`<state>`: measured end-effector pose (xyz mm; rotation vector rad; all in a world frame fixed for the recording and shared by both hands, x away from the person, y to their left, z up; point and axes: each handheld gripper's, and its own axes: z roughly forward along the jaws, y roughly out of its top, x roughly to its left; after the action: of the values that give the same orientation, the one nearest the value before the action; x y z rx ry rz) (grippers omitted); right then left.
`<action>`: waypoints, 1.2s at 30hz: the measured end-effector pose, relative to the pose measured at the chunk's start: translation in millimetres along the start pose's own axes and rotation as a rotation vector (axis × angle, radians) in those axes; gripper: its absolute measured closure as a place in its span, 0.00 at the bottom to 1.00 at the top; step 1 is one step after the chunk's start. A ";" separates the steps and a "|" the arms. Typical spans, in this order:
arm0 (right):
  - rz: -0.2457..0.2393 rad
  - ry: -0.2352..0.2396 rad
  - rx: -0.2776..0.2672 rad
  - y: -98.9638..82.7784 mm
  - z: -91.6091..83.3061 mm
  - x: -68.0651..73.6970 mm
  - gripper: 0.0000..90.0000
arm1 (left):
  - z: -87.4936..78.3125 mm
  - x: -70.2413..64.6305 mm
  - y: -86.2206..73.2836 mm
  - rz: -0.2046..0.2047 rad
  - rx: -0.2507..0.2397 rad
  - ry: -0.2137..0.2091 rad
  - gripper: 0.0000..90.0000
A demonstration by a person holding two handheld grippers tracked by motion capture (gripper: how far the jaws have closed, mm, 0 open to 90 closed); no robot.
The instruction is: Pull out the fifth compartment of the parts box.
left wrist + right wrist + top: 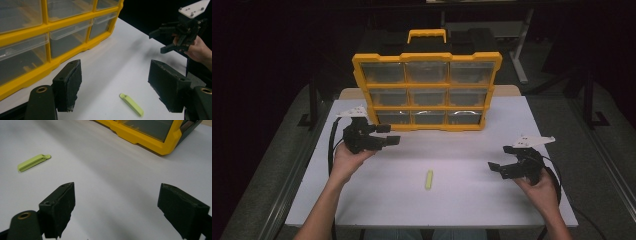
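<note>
— What do your grippers hold?

— Nothing. My left gripper (388, 135) hangs above the white table (462, 200), just in front of the lower left corner of the yellow drawer organizer (427, 90), and its jaws stand wide apart with only bare table between them. My right gripper (502, 167) sits low at the right side of the table, well away from the left one, jaws spread too and empty.

— And the clip?

— The small light-green clip (429, 179) lies flat on the table between my two hands, nearer my edge, untouched. In the left gripper view it (131, 104) shows between the pads (71, 85), lower down; in the right gripper view it (33, 162) lies off to the upper left.
</note>
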<state>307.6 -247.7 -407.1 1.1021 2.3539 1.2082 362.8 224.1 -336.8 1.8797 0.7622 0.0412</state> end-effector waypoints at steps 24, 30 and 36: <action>0.001 0.010 -0.003 0.3 1.0 -0.4 0.15 | 45.9 17.6 27.0 -0.280 -0.143 0.012 0.38; -0.006 0.013 -0.008 0.3 0.3 -0.8 0.15 | 57.8 20.1 27.7 -0.348 -0.219 0.015 0.41; -0.005 0.017 -0.007 0.4 0.5 -1.0 0.15 | 67.8 23.4 29.9 -0.450 -0.307 0.032 0.47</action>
<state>308.8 -248.0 -407.2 1.0867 2.3614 1.2281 420.5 173.6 -348.8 1.3911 1.1188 -0.0914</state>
